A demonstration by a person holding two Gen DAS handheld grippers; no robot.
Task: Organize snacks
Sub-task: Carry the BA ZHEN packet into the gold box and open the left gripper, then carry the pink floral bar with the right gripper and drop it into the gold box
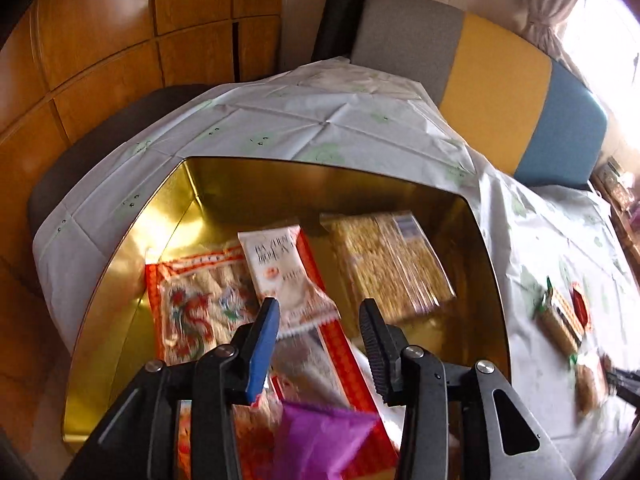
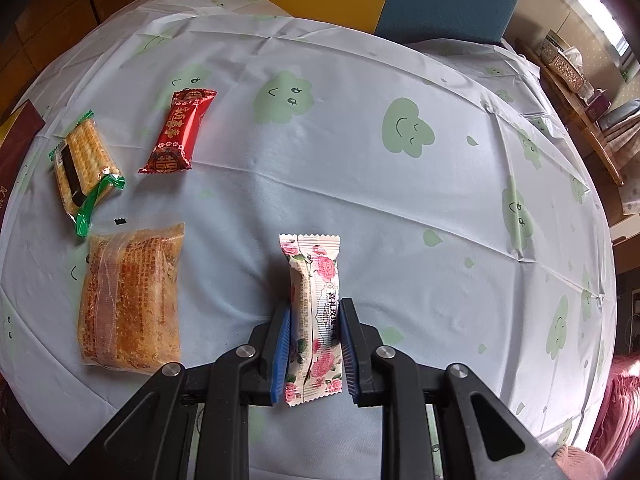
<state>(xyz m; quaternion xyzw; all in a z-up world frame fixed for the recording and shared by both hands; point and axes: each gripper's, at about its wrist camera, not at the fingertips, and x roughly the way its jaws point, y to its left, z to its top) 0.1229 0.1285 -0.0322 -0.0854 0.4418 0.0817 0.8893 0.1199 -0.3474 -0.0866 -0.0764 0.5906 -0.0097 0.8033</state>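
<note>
Left tongs (image 1: pixel 320 308) spread, empty, above gold tin (image 1: pixel 120 248) on worktop (image 2: pixel 400 200); white snack packet (image 1: pixel 286 276) below in tin, atop red packets; right tongs (image 2: pixel 313 312) clenched on rose-print packet (image 2: pixel 314 300); biscuit pack (image 2: pixel 82 160), red candy (image 2: pixel 178 132), orange cake pack (image 2: pixel 130 296) loose on worktop.

Place: a home, most likely a living or dining room.
Table: a tablecloth (image 2: pixel 360 184) printed with smiling green clouds covers it.
Seating: a cushioned bench back (image 1: pixel 500 80) in grey, yellow and blue blocks, at 1 o'clock in the left wrist view.
Walls: wood panelling (image 1: pixel 100 40) at 10 o'clock.
Window: a tied curtain (image 1: pixel 556 12) at 2 o'clock.
Clutter: a wooden side shelf (image 2: pixel 580 92) with boxes, at 2 o'clock in the right wrist view.
</note>
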